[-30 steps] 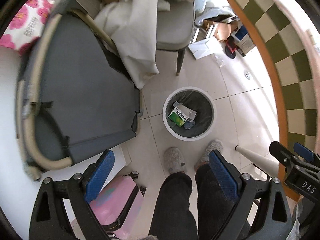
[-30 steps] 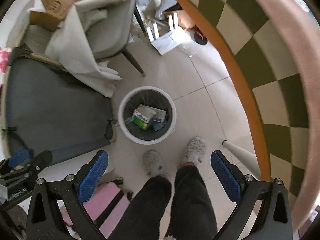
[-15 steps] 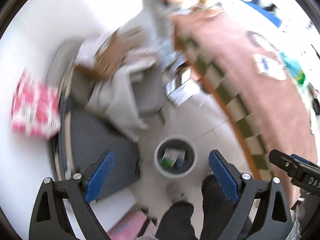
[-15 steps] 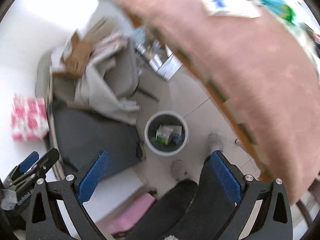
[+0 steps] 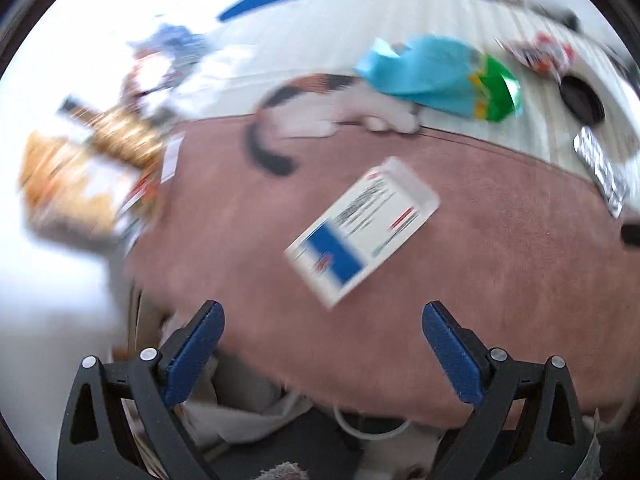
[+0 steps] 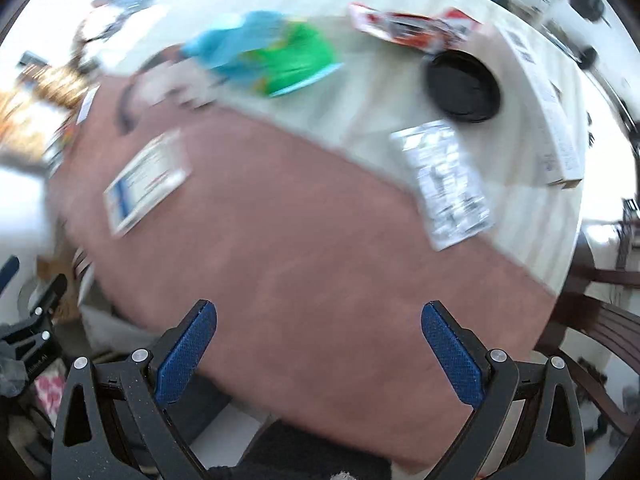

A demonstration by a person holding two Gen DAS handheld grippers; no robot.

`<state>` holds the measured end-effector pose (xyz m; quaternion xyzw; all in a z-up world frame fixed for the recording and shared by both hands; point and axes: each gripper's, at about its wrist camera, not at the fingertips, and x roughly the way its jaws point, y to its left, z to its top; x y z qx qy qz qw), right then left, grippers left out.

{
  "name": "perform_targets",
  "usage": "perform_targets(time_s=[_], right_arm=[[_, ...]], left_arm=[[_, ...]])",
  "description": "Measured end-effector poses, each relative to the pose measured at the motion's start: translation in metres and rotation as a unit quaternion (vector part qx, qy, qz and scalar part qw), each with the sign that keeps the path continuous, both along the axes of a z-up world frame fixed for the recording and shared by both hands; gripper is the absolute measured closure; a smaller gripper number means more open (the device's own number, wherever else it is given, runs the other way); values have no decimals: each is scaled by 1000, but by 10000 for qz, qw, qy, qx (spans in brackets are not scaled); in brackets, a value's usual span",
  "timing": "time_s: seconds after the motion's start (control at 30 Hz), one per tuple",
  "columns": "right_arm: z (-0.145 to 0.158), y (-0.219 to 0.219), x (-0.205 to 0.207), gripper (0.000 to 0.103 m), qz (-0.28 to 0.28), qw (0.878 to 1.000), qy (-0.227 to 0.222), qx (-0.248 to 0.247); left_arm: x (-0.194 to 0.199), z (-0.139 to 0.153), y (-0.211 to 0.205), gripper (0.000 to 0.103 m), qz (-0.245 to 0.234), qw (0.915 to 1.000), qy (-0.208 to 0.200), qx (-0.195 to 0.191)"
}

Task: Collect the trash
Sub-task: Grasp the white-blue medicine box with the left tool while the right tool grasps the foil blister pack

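Observation:
Both views are blurred by motion and look down on a table with a pink cloth [image 5: 500, 260]. On the cloth lies a white and blue box [image 5: 360, 236] [image 6: 146, 180]. Farther back, on a pale striped cloth, are a blue and green bag [image 5: 440, 76] [image 6: 272, 56], a red and white wrapper [image 6: 408, 28], a silver packet [image 6: 444, 184] and a black round lid [image 6: 462, 86]. My left gripper [image 5: 323, 312] hangs above the pink cloth just short of the box, its jaws opening with nothing between them. My right gripper [image 6: 320, 308] is open and empty over bare pink cloth.
What looks like a calico cat [image 5: 332, 108] lies at the cloth's far edge beside the bag. A long white box [image 6: 548, 120] lies at the right. Orange packaging [image 5: 80, 184] is piled at the table's left end. A dark wooden chair [image 6: 600, 320] stands on the right.
Both grippers swung up and away from the floor bin to above the table. The bin, the slippers and the grey chair have left view. The left jaws spread slightly wider.

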<state>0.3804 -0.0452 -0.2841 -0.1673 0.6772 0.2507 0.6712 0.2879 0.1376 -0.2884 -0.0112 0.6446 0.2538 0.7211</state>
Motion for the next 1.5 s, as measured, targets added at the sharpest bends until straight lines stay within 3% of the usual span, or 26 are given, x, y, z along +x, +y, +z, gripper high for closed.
perform_targets(time_s=[0.1, 0.27, 0.47, 0.5, 0.53, 0.57, 0.7, 0.83, 0.9, 0.93, 1.0, 1.07, 1.1, 1.13, 1.33, 1.43, 1.5], right_arm=[[-22, -5, 39, 0, -283, 9993, 155, -183], [-53, -6, 77, 0, -575, 9969, 421, -345], [-71, -3, 102, 0, -686, 9952, 519, -468], [-73, -3, 104, 0, -697, 9950, 532, -488], [-76, -4, 108, 0, -724, 9946, 550, -511], [-79, -5, 112, 0, -759, 9941, 565, -537], [-94, -7, 124, 0, -886, 9924, 578, -622], [-105, -7, 131, 0, -801, 9933, 421, -725], [-108, -9, 131, 0, -846, 9934, 368, -683], [-107, -10, 131, 2, -895, 9932, 411, -619], [-107, -13, 127, 2, -1017, 9904, 887, -311], [-107, -14, 126, 2, -1086, 9859, 1272, -41], [-103, -16, 127, 2, -1088, 9855, 1301, 59], [-101, -16, 127, 2, -1060, 9869, 1218, 34], [-104, -33, 154, 2, -1499, 9870, 531, -230], [-110, -35, 163, 3, -1757, 9836, 321, -238], [-111, -23, 158, 8, -1711, 9846, 63, -359]], left_arm=[[36, -34, 12, 2, -449, 9974, 468, -308], [66, -83, 24, 2, -1084, 9845, 1196, -682], [85, -110, 40, 2, -1358, 9743, 1510, -971], [86, -111, 43, 4, -1361, 9733, 1504, -1078], [86, -111, 45, 13, -1373, 9718, 1476, -1225], [86, -110, 46, 19, -1359, 9704, 1436, -1388], [80, -110, 48, 19, -983, 9755, 1341, -1438], [66, -110, 50, 19, 264, 9755, 1080, -1899], [54, -111, 46, 18, 1112, 9634, 903, -2267], [47, -112, 44, 18, 1564, 9524, 753, -2504], [35, -114, 40, 18, 2335, 9244, 428, -2985], [25, -120, 34, 18, 2921, 8865, 110, -3588], [22, -123, 31, 17, 3087, 8732, 33, -3770], [21, -125, 26, 17, 3110, 8711, 23, -3801], [44, -122, -10, 18, 2395, 9252, 334, -2923], [49, -120, -28, 25, 2261, 9444, 362, -2361], [49, -118, -37, 25, 2334, 9462, 232, -2229]])
